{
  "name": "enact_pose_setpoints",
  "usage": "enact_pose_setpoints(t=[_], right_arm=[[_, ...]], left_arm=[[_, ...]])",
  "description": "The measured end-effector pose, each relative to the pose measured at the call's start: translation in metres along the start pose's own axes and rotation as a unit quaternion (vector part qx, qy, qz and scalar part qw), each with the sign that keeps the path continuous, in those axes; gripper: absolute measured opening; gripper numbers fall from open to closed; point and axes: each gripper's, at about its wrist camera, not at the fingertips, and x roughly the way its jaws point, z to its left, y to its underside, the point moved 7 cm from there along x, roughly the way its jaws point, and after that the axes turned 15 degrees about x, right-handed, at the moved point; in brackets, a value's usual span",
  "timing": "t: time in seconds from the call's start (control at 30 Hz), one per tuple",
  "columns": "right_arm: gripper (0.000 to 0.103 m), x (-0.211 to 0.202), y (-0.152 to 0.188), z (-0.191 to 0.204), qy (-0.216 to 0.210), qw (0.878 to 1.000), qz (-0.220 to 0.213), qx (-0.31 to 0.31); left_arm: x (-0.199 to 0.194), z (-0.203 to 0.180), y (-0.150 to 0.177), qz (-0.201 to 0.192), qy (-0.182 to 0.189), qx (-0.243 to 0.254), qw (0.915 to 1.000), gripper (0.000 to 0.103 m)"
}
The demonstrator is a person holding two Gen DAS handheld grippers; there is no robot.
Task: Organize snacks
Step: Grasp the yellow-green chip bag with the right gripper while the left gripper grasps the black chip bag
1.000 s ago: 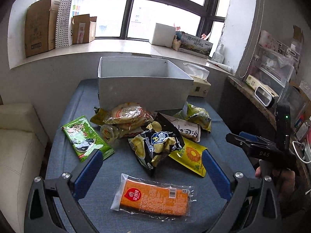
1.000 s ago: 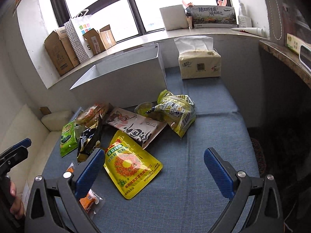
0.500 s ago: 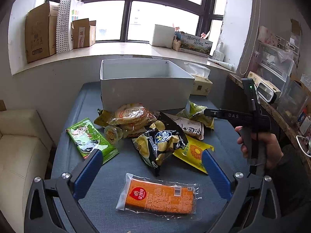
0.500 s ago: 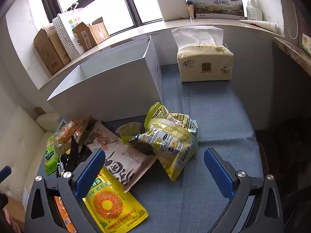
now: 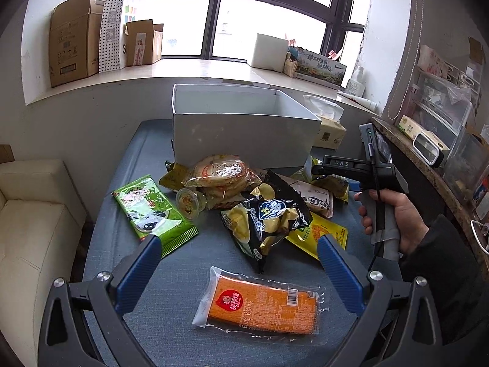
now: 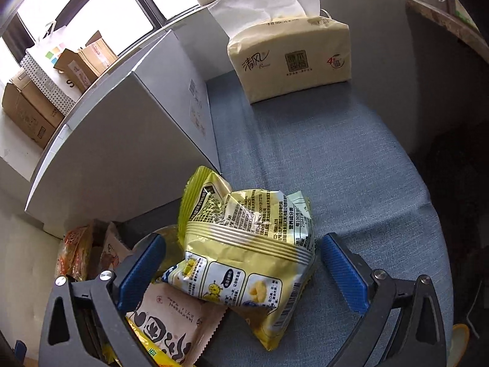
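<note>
A white open box [image 5: 241, 134] stands at the back of the blue table [image 5: 198, 257]. Snack packs lie in front of it: a green pack [image 5: 152, 211], a black chip bag [image 5: 272, 217], an orange pack [image 5: 262, 305], a yellow pack [image 5: 321, 235]. My left gripper [image 5: 238, 263] is open, hovering above the orange pack. My right gripper [image 6: 241, 263] is open, its fingers either side of a pale yellow puffed bag [image 6: 247, 244] that leans on a beige pack [image 6: 171, 330]. The right gripper also shows in the left wrist view [image 5: 318, 169].
A tissue pack [image 6: 290, 58] stands right of the box on the table. A cream sofa [image 5: 33, 229] lies to the left. Cardboard boxes [image 5: 73, 36] sit on the windowsill. A counter with clutter [image 5: 428, 140] runs along the right.
My right gripper has moved forward and down until the pale yellow bag sits between its open fingers. My left gripper has held nearly still.
</note>
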Motion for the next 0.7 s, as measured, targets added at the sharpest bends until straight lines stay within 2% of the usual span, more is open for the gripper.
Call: enact_pose_setpoints(t=[0.1, 0.17, 0.23, 0.27, 0.33, 0.47, 0.7], right_arm=[[0.101, 0.002, 0.004, 0.002, 0.026, 0.999, -0.01, -0.018], [0.089, 0.002, 0.008, 0.004, 0.049, 0.998, -0.017, -0.044], [0.077, 0.0, 0.01, 0.005, 0.044, 0.997, -0.02, -0.055], [0.074, -0.001, 0.01, 0.005, 0.036, 0.998, -0.019, -0.054], [0.059, -0.006, 0.011, 0.004, 0.008, 0.999, -0.019, -0.05], [0.056, -0.023, 0.013, 0.001, -0.035, 0.999, -0.022, -0.029], [0.055, -0.095, 0.021, 0.004, -0.086, 0.991, -0.091, -0.038]], left_arm=[[0.003, 0.004, 0.004, 0.006, 0.004, -0.013, 0.9999, 0.103], [0.005, 0.006, 0.006, 0.008, 0.002, -0.017, 0.9998, 0.103], [0.006, 0.006, 0.007, 0.012, -0.009, -0.012, 0.9998, 0.103], [0.007, 0.005, 0.008, 0.014, -0.013, -0.008, 0.9998, 0.103], [0.008, 0.004, 0.009, 0.017, -0.014, -0.003, 0.9997, 0.103], [0.01, -0.001, 0.009, 0.019, -0.006, 0.004, 0.9998, 0.103], [0.019, -0.013, 0.01, 0.031, 0.004, 0.027, 0.9992, 0.103]])
